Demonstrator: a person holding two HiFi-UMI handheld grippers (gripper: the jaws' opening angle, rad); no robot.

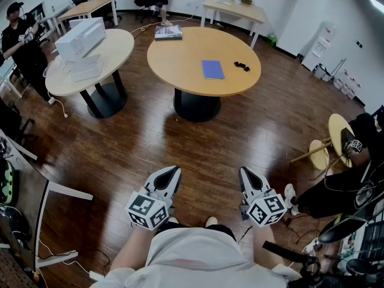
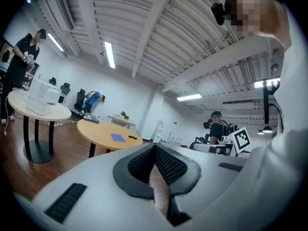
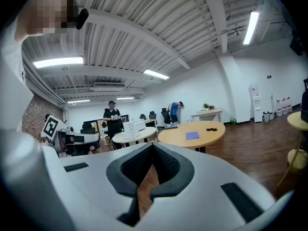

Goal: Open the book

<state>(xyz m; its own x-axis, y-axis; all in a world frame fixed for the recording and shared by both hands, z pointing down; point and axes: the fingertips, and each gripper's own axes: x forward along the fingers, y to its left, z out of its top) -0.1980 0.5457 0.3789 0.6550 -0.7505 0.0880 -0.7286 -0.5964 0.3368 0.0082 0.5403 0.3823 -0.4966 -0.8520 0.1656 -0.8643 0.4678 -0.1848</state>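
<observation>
Fingers [image 2: 169, 165] together, left gripper [image 1: 173, 171] and right gripper [image 1: 246, 173]; one blue book [image 1: 212, 69]

A round light-wood table on a black pedestal [image 1: 180, 65] stands on the dark wooden plank floor [image 1: 150, 140], with a small black object [image 1: 242, 66] near its right edge. To its left, a paler round table [image 1: 117, 47] carries a white rectangular box [image 1: 81, 38]. A person in black clothes [image 1: 24, 44] stands beside that table.

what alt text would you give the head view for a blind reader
The left gripper and right gripper hang shut and empty near the person's waist above a wood floor. Ahead, a closed blue book lies on a round table beside a black object.
</observation>
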